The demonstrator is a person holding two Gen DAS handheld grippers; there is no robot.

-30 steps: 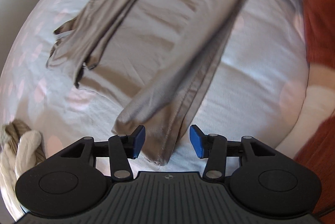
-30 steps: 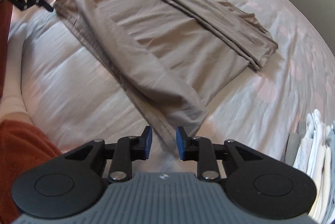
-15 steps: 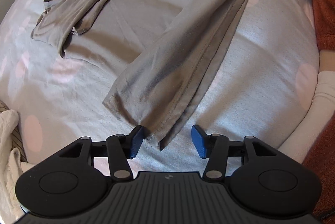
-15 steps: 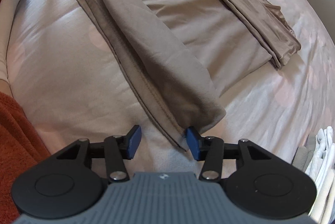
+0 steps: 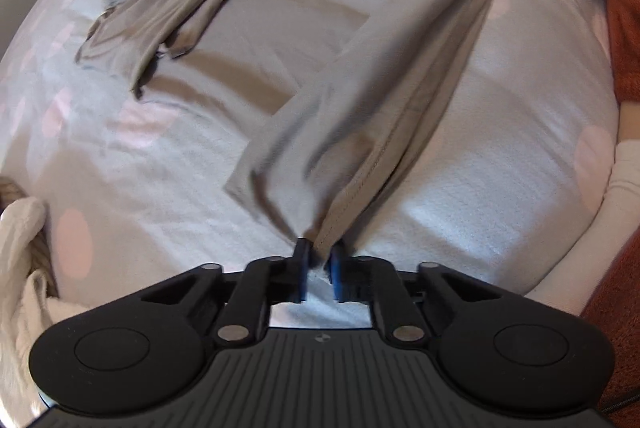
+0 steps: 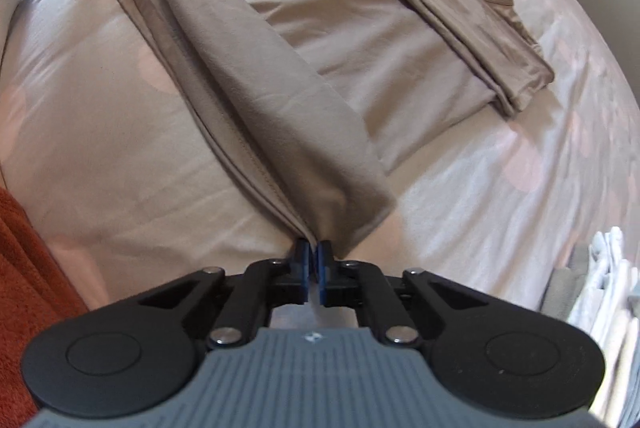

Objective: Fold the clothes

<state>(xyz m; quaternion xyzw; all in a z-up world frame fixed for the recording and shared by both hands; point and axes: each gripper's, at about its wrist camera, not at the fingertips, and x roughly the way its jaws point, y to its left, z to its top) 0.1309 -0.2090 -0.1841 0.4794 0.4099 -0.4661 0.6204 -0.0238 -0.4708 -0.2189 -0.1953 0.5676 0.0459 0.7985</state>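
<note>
Two grippers are under my control above a bed covered in a pale quilted bedspread with faint pink dots [image 5: 500, 195], a rust-orange knit blanket [image 6: 28, 268] bunched along its edge. A cream knitted garment [image 5: 20, 252] lies at the left in the left wrist view; a stack of folded white and grey clothes [image 6: 600, 288] sits at the right in the right wrist view. The taupe, smooth-fabric garment [image 6: 320, 39] lies spread on the bedspread, its folded near edge running as a long band from one gripper to the other. My left gripper [image 5: 319, 252] has just closed and pinches one end of that band; my right gripper [image 6: 314, 252] has just closed on the other end. I can read no writing.
</note>
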